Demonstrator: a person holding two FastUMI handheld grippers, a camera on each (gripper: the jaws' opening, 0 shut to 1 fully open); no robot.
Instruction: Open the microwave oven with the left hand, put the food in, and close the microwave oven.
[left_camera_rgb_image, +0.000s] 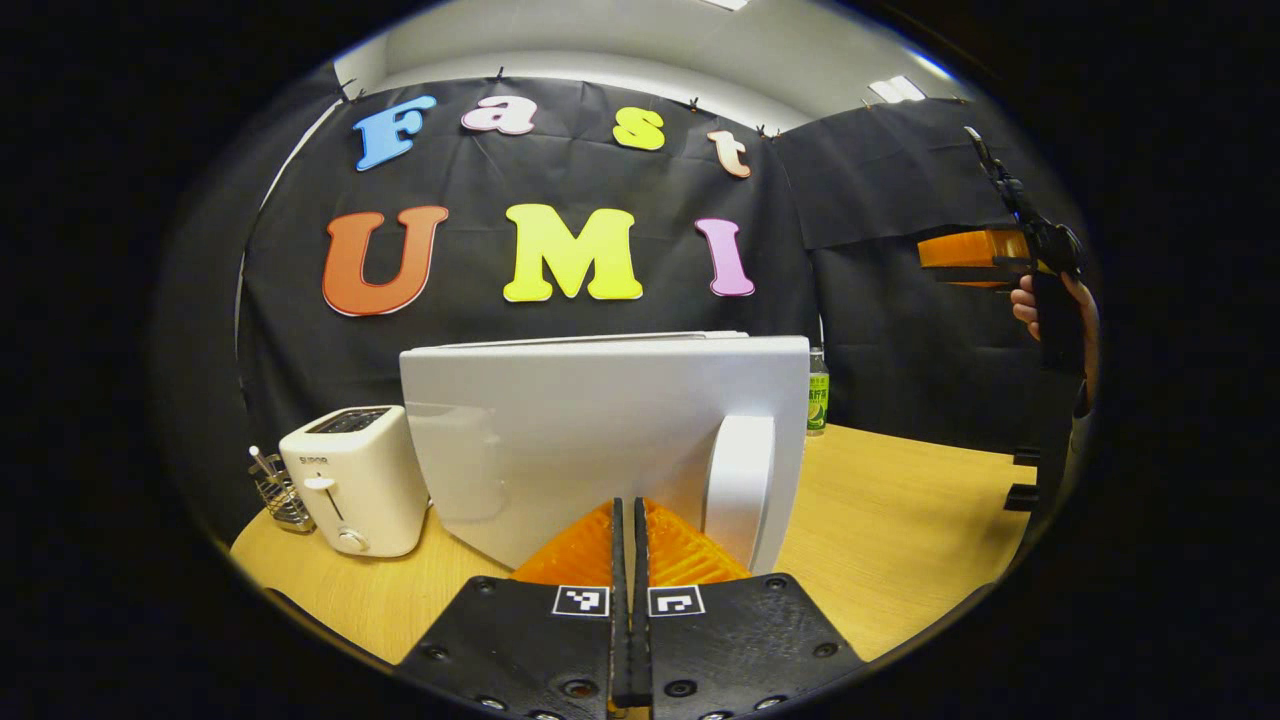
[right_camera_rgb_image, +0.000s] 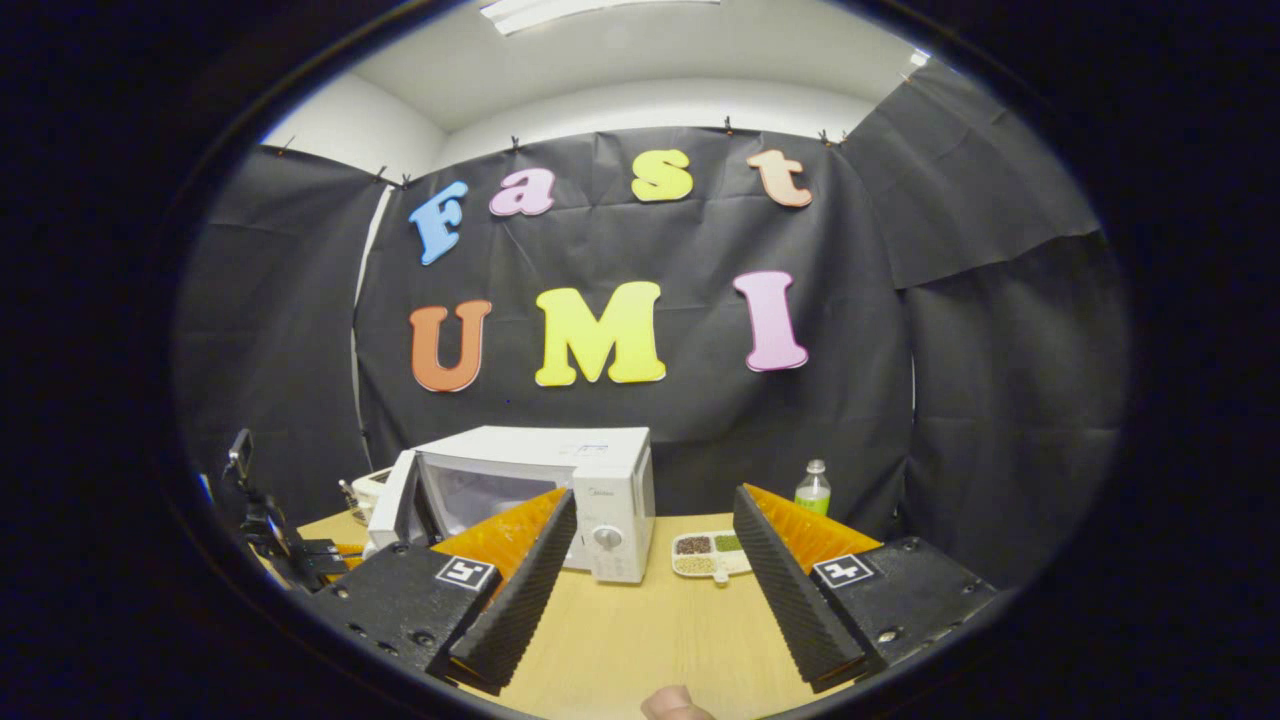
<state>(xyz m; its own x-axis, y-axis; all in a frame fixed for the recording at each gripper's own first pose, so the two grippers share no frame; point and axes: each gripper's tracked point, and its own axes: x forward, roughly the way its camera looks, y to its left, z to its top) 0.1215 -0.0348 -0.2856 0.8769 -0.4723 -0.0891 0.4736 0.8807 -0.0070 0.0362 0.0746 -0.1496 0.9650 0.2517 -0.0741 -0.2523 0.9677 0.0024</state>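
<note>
In the left gripper view the swung-out microwave door (left_camera_rgb_image: 600, 440) hides the oven's inside. At three o'clock the right hand-held gripper (left_camera_rgb_image: 1010, 250) is cut by the edge, its jaws unreadable. In the right gripper view the food tray (right_camera_rgb_image: 712, 555) is too small to name its contents (four little heaps), and at eight o'clock the left hand-held gripper (right_camera_rgb_image: 270, 530) is dim and half cut off.

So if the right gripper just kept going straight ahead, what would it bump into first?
Probably the food tray on the table. It lies ahead between the open jaws of the right gripper, just right of the microwave. Depth is hard to judge, so it might pass above it.
</note>
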